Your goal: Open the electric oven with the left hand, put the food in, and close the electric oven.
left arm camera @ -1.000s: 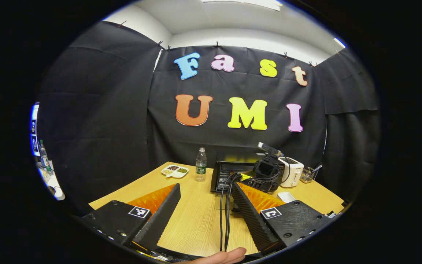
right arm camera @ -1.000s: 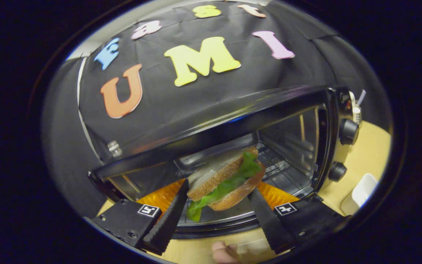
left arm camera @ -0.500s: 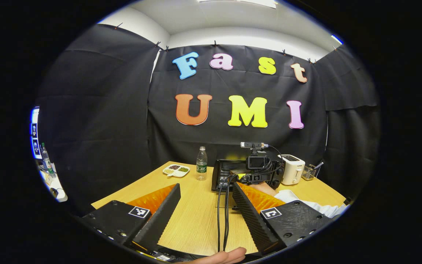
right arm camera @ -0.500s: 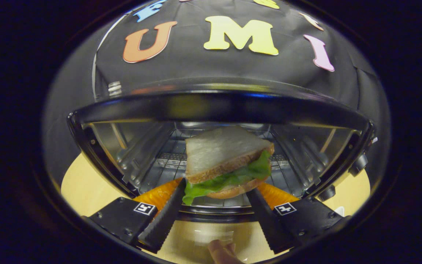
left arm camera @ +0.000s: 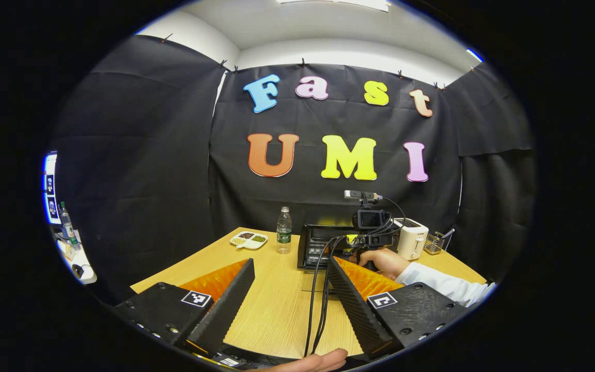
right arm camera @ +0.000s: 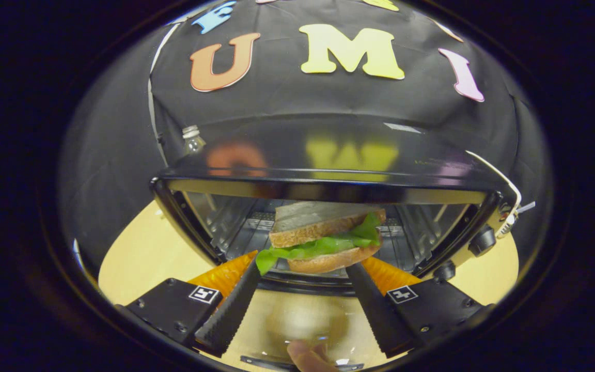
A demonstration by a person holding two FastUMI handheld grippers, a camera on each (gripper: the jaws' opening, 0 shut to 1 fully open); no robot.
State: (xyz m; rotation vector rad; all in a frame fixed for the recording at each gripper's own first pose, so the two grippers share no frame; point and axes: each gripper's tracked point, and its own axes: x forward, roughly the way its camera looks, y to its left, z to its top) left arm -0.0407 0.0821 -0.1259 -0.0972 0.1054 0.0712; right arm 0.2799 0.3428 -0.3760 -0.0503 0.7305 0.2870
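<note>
Right claw [right arm camera: 302, 266] drawn back, clamping sandwich [right arm camera: 323, 240], oven [right arm camera: 328, 181] open

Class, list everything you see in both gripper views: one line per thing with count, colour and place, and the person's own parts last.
Electric oven: one, black, door open, mid-table.
Sandwich: one, brown bread with green lettuce, at the oven mouth between the right gripper's fingers.
Water bottle: one, clear, left of the oven.
Divided dish: one, white, left of the bottle.
Toaster: one, white, right of the oven.
Wire basket: one, right of the toaster.
Table: one, light wood.
Left gripper: one, open, above the table.
Right gripper: one, shut on the sandwich.
Hand: holding the right gripper.
Sleeve: white.
</note>
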